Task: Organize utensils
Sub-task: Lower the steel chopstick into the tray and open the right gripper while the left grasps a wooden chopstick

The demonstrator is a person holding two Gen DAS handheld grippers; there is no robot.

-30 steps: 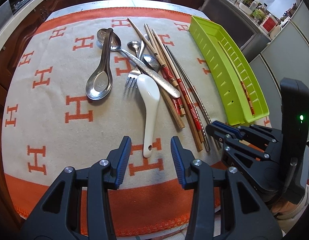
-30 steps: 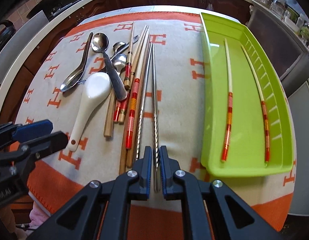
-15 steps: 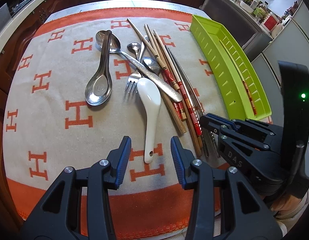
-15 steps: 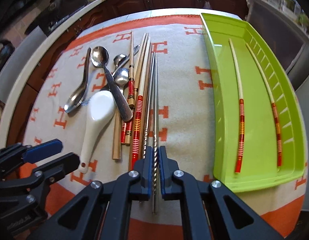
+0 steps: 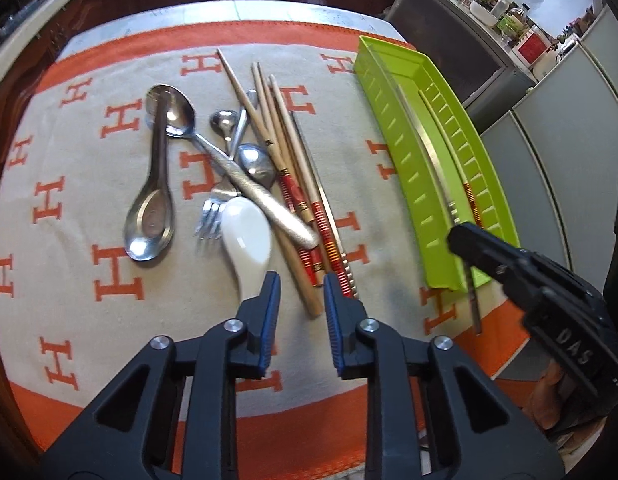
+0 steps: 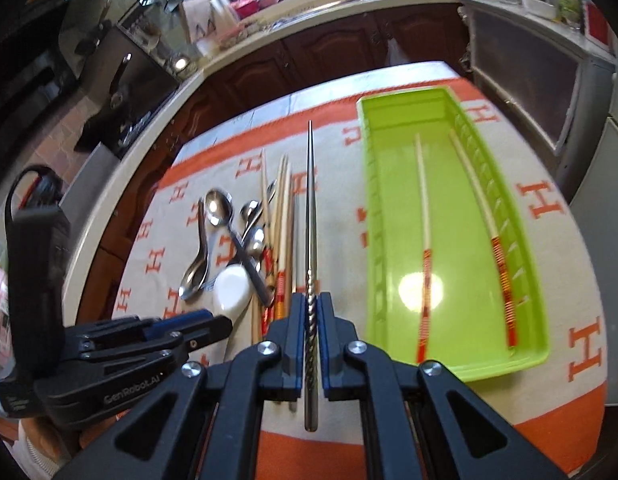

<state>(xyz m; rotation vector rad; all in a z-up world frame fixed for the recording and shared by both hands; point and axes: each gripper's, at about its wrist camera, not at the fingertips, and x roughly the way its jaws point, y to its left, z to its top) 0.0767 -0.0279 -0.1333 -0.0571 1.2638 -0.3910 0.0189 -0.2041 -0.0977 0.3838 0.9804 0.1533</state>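
Left wrist view – left gripper (image 5: pixel 299 280): we see its jaws have just been closing, a gap left, nothing between them, above the white spoon (image 5: pixel 247 246) and the chopstick pile (image 5: pixel 305 216)
Left wrist view – right gripper (image 5: pixel 465 240): clamps a metal chopstick (image 5: pixel 429 152) over the green tray (image 5: pixel 393 128)
Right wrist view – right gripper (image 6: pixel 309 308): we find it closed on the metal chopstick (image 6: pixel 310 208), lifted off the cloth (image 6: pixel 557 216)
Right wrist view – green tray (image 6: pixel 373 208): holds two red-banded chopsticks (image 6: pixel 423 216)

Orange "H" letters on cloth (image 5: pixel 109 216), "DAS" on right tool (image 5: pixel 461 240), "GenRobot.AI" on left tool (image 6: pixel 213 322)
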